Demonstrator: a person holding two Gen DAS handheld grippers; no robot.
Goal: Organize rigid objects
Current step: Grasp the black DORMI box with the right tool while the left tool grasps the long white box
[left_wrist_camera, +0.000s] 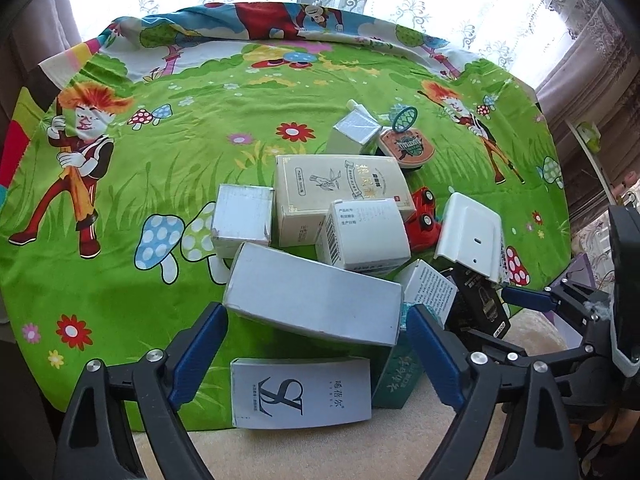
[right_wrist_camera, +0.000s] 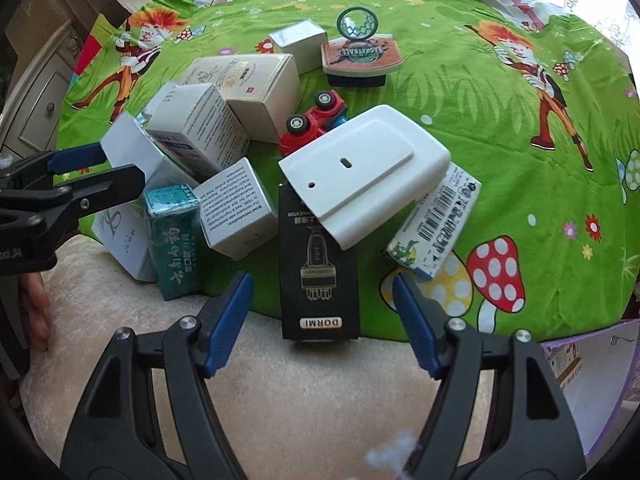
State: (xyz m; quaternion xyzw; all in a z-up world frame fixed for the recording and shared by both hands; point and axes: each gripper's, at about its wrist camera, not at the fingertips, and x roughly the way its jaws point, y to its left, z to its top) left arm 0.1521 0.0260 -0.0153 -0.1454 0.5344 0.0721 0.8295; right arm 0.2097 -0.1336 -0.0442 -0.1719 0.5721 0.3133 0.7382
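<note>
Green cartoon cloth (left_wrist_camera: 224, 128) lies open beyond the clustered boxes (left_wrist_camera: 316, 292).

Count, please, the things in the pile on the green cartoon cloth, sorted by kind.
cardboard boxes: 10
red toy car: 1
basketball hoop toy: 1
white plastic casing: 1
Total: 13
</note>
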